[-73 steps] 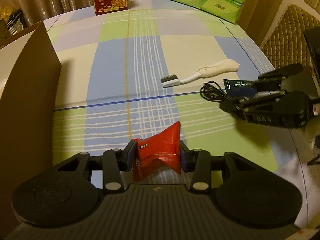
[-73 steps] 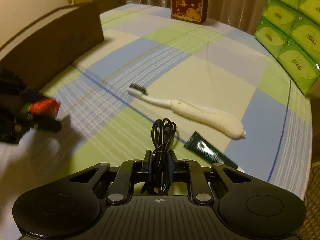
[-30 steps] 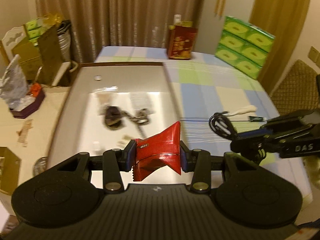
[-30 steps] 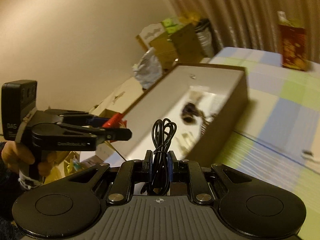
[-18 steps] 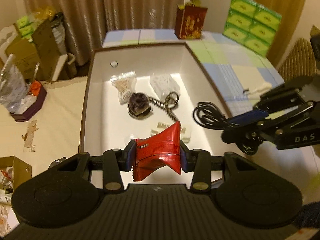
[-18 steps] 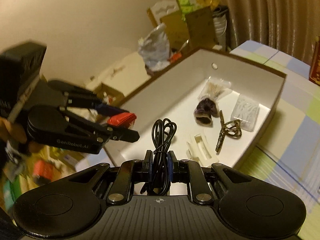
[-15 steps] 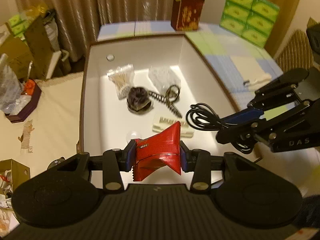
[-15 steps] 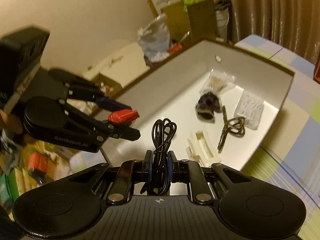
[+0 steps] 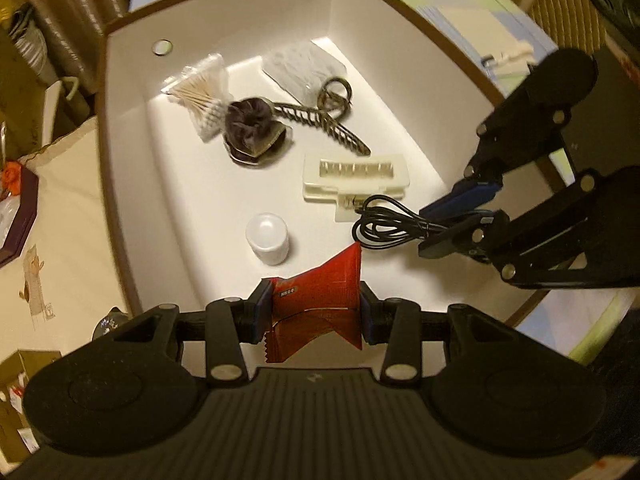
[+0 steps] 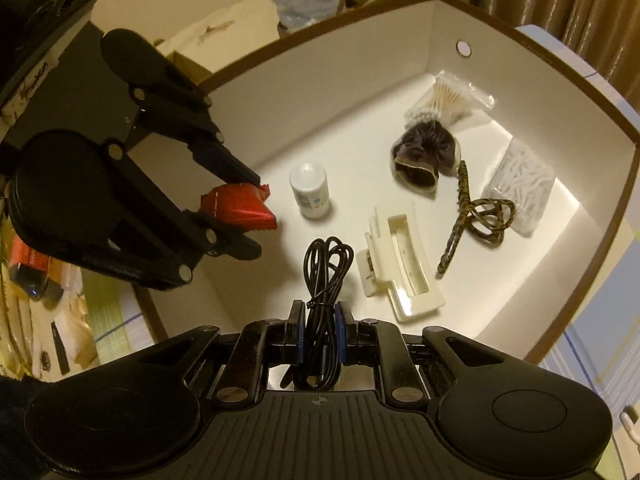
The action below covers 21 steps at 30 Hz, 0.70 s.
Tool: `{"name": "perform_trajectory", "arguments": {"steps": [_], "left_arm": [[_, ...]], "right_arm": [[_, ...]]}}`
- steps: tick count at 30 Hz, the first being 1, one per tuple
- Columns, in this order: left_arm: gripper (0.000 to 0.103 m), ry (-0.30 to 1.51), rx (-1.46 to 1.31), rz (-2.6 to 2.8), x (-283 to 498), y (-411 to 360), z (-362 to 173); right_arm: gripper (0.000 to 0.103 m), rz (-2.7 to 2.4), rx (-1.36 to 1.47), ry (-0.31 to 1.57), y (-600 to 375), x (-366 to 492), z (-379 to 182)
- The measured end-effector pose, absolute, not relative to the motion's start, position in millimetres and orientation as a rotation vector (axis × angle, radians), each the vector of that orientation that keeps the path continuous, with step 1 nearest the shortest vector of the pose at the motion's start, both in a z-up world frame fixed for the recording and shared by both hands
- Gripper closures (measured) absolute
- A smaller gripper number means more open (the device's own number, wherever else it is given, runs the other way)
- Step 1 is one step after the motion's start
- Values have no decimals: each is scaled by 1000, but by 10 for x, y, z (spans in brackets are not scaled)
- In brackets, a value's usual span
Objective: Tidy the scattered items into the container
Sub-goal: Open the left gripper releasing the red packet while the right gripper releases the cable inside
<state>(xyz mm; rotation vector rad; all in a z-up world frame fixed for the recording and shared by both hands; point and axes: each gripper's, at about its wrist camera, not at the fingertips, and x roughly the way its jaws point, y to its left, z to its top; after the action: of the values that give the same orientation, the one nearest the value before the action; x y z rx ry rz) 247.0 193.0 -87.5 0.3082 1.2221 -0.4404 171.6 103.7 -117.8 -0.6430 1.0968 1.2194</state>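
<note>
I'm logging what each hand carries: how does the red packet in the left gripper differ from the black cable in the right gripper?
The red packet is a flat, creased foil wrapper; the black cable is a thin cord coiled in loops. The packet spreads the left gripper fairly wide; the cable lets the right gripper close almost fully. The packet flares out beyond the pads; the cable's loops stick out in a narrow bundle. Both are clamped and hang above the white box.

We see a crumpled red packet [image 9: 316, 300] at lower centre, pinched flat over the white, brown-rimmed box [image 9: 132, 184]. A coiled black cable [image 9: 390, 226] hangs at mid right above the box floor, near a cream clip [image 9: 356, 182].
</note>
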Motion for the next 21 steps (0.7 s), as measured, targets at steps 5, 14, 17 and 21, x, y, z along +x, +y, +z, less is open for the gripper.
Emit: {"name": "perform_trajectory", "arguments": {"steps": [5,14,17,21], "left_arm": [[60,1247,345,-482,2557,1903,-1001],[36,1213,389,-506,2527,1890,-1020],[33,1208,376,-510,2531,1900,-985],[29,1192,364,-504,2509,1893,-916]], "right_arm": [[91,1222,-656,1094,1081,1690,-1191],[49,1215,-675,1043,1054,1657,-1087],[35,1210,-667,1035,1023,1665,-1046],[27,1203,-653,1014,965,1639,-967]]}}
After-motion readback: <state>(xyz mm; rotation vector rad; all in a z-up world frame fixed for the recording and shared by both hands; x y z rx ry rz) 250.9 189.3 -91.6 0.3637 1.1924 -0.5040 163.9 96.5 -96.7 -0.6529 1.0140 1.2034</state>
